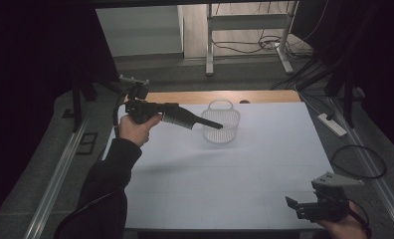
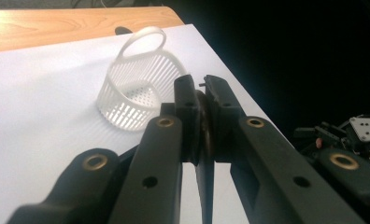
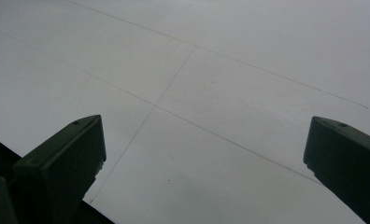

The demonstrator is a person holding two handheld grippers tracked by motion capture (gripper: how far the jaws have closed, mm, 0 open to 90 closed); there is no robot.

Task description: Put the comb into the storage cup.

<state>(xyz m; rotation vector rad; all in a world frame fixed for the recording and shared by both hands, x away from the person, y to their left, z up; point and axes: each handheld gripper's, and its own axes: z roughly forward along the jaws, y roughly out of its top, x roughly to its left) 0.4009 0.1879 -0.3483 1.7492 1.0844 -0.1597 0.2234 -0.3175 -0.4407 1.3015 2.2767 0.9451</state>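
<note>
Left claw (image 1: 216,124) grips dark disc (image 2: 204,133) edge-on — near basket (image 1: 221,122).

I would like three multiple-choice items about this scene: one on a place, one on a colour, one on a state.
1. Where does the basket stand?
A. on the far part of the white table
B. on the floor
C. beside the right gripper

2. What colour is the basket?
A. red
B. white
C. black

3. How do the jaws of the left gripper stand?
A. wide open
B. shut on the basket's handle
C. closed together, short of the basket

Answers:
1. A, since in the high view it stands near the table's far edge, away from both hands.
2. B, since its slatted wall and handle look white and see-through.
3. C, since the left gripper view shows the jaws pressed together with the basket beyond their tips.
</note>
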